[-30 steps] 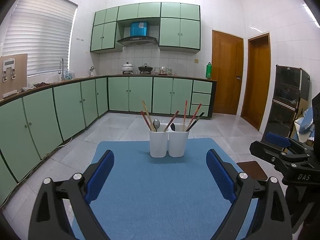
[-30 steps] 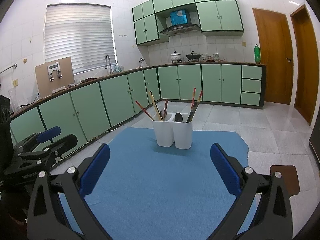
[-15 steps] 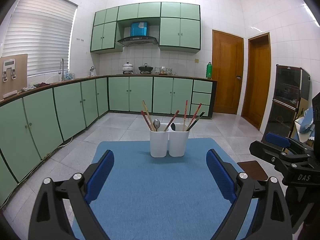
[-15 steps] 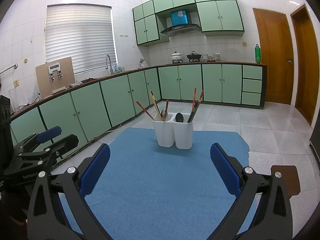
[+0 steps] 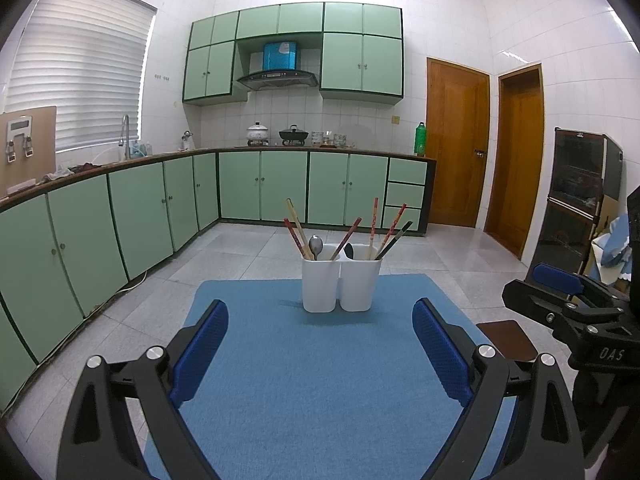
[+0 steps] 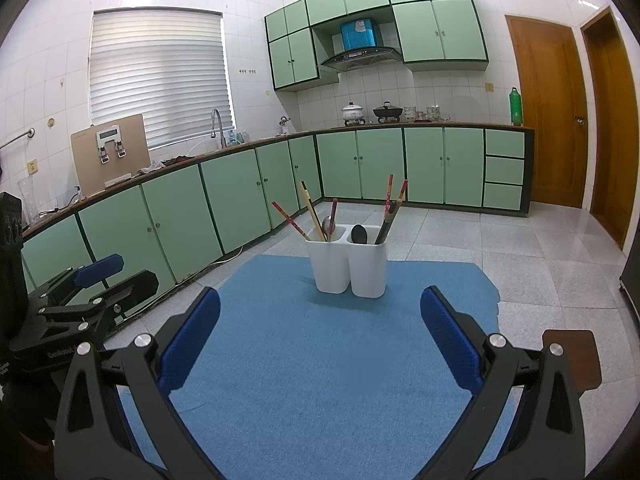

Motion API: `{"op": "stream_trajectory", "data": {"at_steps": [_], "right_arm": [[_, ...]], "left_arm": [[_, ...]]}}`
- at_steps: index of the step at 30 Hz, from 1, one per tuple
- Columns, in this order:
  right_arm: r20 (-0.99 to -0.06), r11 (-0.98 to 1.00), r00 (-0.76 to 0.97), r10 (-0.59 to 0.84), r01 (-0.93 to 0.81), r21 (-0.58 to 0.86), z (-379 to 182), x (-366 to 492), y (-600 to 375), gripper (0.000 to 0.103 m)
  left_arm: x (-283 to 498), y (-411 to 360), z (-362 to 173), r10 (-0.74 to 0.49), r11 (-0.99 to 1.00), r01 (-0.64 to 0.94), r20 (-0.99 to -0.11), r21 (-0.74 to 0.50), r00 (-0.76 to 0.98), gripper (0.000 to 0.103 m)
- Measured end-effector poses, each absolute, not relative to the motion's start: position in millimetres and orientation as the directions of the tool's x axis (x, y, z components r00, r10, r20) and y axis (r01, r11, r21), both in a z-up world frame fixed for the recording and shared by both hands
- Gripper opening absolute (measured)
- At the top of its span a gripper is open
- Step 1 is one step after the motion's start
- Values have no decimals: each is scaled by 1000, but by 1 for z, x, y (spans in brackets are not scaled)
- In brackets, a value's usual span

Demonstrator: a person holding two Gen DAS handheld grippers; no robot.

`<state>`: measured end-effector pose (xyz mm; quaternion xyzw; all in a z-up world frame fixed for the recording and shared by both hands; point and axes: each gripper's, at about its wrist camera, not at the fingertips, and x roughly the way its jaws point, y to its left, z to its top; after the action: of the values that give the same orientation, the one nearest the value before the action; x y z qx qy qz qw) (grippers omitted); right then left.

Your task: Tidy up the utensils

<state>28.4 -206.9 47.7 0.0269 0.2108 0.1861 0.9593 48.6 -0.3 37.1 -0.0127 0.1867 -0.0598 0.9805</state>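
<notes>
Lettering "DAS" on right claw [image 5: 568, 312], both claws spread apart and empty, left claw [image 5: 320, 344], white utensil holder [image 5: 341, 283] ahead

Home kitchen: green cabinets [image 5: 280, 184] along an L-shaped counter [image 6: 420, 125], range hood [image 5: 277, 77] over pots [image 5: 294, 134] on what looks like a hob, sink tap [image 6: 216, 126], tiled walls, white utensil caddy [image 5: 341, 278].

At frame centre, two holders [image 5: 341, 284] stand side by side, touching, on the tabletop [image 5: 320, 380]. Chopsticks [image 5: 295, 222] and a spoon [image 5: 315, 246] stand in the left one; more chopsticks [image 5: 374, 222] in the right.
</notes>
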Motion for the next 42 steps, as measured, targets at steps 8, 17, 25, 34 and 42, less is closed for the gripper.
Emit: {"op": "stream_trajectory", "data": {"at_steps": [8,17,25,34,42], "right_arm": [[-395,929,841,369,-346,130,48,28,-207,97],[-395,929,841,369,-346,131,48,28,-206,97],[-397,929,840,369,-346,131,47,28,-205,97],[-398,929,839,370,-346,133,46,28,-204,97],[-403,930,839,365,-345,125,41,28,-198,97]], "left_arm": [[50,1,37,-120,993,111,-367,-46,922,91],[49,1,37,-121,993,111,-366,-47,923,91],[49,1,37,-118,993,108,-367,-47,923,91],[49,0,37,-116,993,106,-369,-48,922,91],[50,1,36,-129,992,115,-372,-59,919,91]]}}
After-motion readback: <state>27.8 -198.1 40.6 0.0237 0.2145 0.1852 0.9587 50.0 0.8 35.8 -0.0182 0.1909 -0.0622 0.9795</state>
